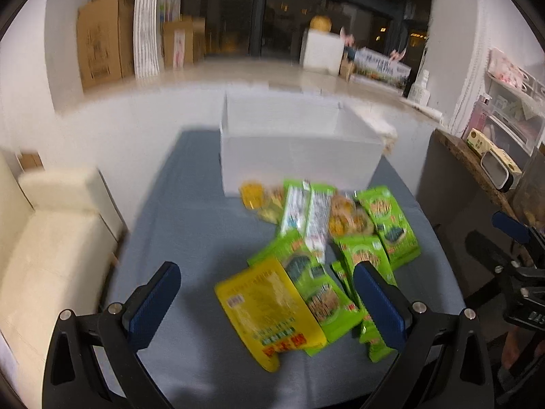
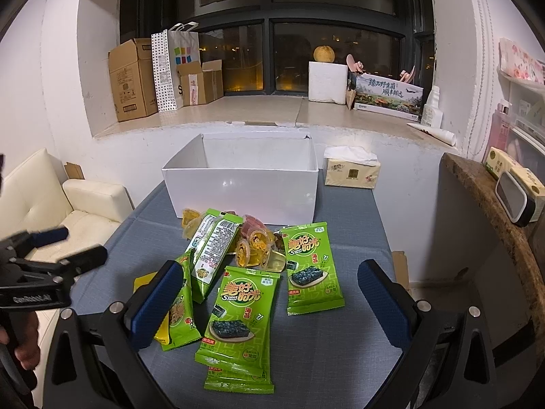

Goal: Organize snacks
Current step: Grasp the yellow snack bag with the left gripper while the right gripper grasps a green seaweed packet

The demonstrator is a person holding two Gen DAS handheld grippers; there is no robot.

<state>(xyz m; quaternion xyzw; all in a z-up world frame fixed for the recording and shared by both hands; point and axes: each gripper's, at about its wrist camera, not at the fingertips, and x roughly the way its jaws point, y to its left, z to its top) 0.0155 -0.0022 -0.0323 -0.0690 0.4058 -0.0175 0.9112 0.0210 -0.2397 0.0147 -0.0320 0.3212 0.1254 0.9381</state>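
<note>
A pile of snacks lies on the blue-grey table (image 2: 357, 341) in front of an empty white box (image 2: 245, 187). Several green seaweed packets (image 2: 243, 310) lie nearest, with two upright green packs (image 2: 213, 245) and a cluster of yellow jelly cups (image 2: 253, 243) behind them. A yellow pouch (image 1: 272, 310) lies at the pile's near left. My left gripper (image 1: 269, 303) is open above the yellow pouch, holding nothing. My right gripper (image 2: 269, 296) is open above the green packets, holding nothing. The box also shows in the left wrist view (image 1: 296, 156). That view is blurred.
A tissue pack (image 2: 352, 172) sits right of the box. A cream sofa (image 2: 51, 211) stands left of the table, a brown counter edge (image 2: 494, 211) to the right. Cardboard boxes (image 2: 133, 80) and a white foam box (image 2: 327, 81) stand on the window sill behind.
</note>
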